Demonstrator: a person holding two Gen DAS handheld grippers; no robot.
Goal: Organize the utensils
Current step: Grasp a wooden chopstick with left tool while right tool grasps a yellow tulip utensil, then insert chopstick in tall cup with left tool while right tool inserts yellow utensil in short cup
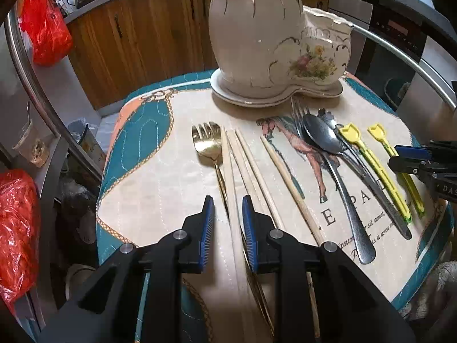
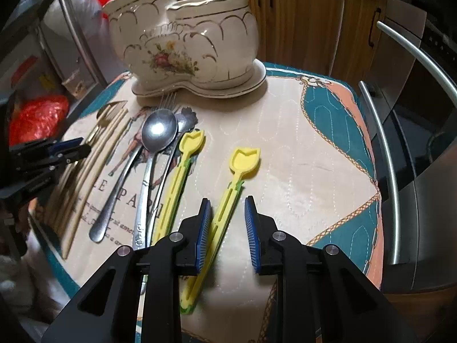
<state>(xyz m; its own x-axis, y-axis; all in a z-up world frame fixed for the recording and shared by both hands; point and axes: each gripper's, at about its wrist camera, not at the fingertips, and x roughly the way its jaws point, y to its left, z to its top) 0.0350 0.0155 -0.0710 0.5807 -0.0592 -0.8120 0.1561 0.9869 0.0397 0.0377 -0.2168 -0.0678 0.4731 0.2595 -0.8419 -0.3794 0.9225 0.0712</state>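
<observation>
Utensils: all lying loose on a quilted mat (image 1: 160, 177), handles running toward the cameras, none in the holder.
Holder: a cream ceramic holder (image 1: 257, 43) with two joined cups, gold trim and a flower print, is standing upright at the far edge of the mat.
Left group: a gold fork (image 1: 207, 140) is lying farthest left, with a bunch of pale chopsticks (image 1: 245, 157) just beside it and partly over its handle. A single chopstick (image 1: 285, 177) is lying slightly apart to their right.
Middle group: a steel spoon (image 1: 322, 140) is resting bowl-up among other steel pieces. A steel fork (image 1: 297, 111) is pointing its tines at the holder's base.
Right group: two yellow plastic spoons are lying side by side, the inner yellow spoon (image 2: 191, 143) touching the steel pile and the outer yellow spoon (image 2: 242, 163) sitting apart on bare mat.
Left tool (image 1: 228, 200): hanging low over the chopsticks, jaws narrow. One chopstick is running between the blue pads with a sliver of gap showing on each side, so no grip is showing.
Right tool (image 2: 227, 200): pointing down at the outer yellow spoon, jaws narrow. The handle is lying against the left pad while the other pad is standing clear of it.
Surroundings: wooden cabinets are showing behind the mat, and a red plastic bag (image 1: 42, 25) is sitting off to the left.
</observation>
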